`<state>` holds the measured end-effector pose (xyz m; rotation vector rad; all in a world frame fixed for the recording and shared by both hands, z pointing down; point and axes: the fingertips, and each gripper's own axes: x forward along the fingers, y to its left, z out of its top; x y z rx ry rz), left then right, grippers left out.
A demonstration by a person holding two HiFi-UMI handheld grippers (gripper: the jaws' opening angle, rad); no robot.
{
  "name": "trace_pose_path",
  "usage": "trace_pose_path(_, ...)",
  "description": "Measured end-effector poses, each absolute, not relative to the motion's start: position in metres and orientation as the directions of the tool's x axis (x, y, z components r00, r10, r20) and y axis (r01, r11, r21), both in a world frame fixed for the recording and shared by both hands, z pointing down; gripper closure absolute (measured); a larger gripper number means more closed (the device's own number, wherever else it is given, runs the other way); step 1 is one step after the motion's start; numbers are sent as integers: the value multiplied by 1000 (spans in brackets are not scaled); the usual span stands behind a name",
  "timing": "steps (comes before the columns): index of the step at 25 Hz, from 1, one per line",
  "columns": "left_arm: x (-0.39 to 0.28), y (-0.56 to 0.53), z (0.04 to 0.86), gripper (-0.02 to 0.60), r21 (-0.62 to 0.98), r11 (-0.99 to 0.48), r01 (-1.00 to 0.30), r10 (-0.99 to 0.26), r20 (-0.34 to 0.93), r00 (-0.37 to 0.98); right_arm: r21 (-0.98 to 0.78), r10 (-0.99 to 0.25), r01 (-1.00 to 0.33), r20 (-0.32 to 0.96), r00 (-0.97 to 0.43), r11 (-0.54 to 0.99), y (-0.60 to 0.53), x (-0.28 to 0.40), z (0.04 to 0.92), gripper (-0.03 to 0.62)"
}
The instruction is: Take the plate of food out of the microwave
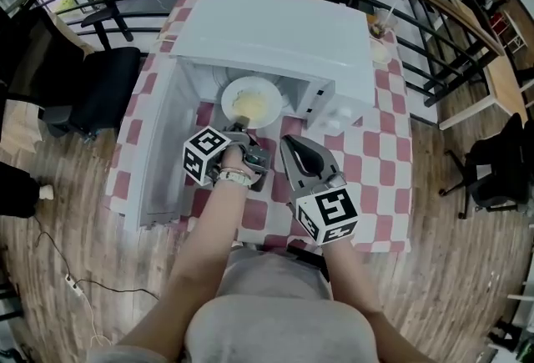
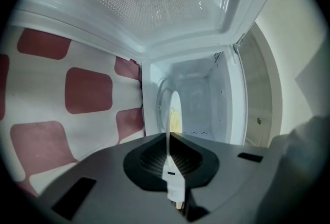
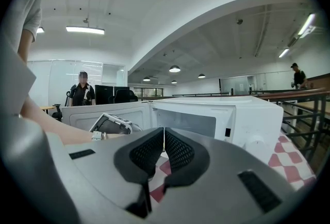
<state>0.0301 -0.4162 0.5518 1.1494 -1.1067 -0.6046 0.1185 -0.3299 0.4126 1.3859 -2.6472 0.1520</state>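
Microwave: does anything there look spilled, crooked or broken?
Nothing stands out. The white microwave stands with its door open, the round white plate looks level at its mouth with the yellow food all on it, and the left gripper grips its near rim. No spill shows on the red-and-white checked tablecloth.

Head view: near rim of plate (image 1: 252,94) covered by left gripper (image 1: 244,133), whose jaw tips lie under its own body. Left gripper view: plate seen only edge-on between the jaws. Food (image 2: 176,116) beyond them is a yellow blur, kind indeterminate.
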Motion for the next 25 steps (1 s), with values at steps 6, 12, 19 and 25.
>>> trace_pose_path(6,30,-403,544,572,935,325,-142,-849,354,391,-12,-822,-834,162,-546,552,-321,119,406,566)
trace_pose_path(12,27,-392,534,572,938,316,-140,-848,345,403,-5,-844,-853,143,-517,522,-315,119,397,566)
trace_pose_path(19,26,-376,523,572,938,318,-141,-836,347,424,-4,-869,-877,128,-478,481,-303,118,387,566)
trace_pose_path(25,23,-363,508,572,943,300,-147,-831,333,446,-1,-885,-890,112,-452,455,-292,115,379,566)
